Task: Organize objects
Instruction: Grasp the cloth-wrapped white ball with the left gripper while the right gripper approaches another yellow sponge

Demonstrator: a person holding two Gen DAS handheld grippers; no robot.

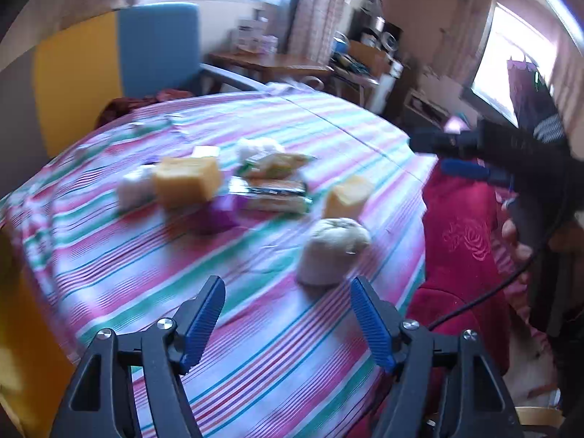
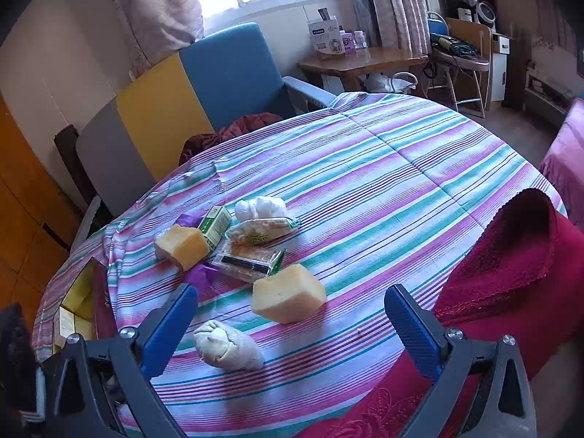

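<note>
Food items lie in a loose cluster on the striped tablecloth (image 2: 383,168). Nearest are a pale steamed bun (image 2: 226,345) (image 1: 334,250) and a yellow cake block (image 2: 288,297) (image 1: 346,197). Behind lie a second yellow block (image 2: 182,244) (image 1: 186,180), two clear snack packets (image 2: 248,259) (image 2: 261,231), a green box (image 2: 215,224), a white bagged lump (image 2: 259,207) and a purple wrapper (image 2: 199,273). My right gripper (image 2: 292,304) is open and empty above the near block and the bun. My left gripper (image 1: 288,292) is open and empty just short of the bun.
A red towel (image 2: 503,266) drapes over the table's right edge. An open box with yellow packs (image 2: 78,310) sits at the left edge. A blue, yellow and grey chair back (image 2: 226,73) stands behind the table. The right gripper shows in the left wrist view (image 1: 474,157).
</note>
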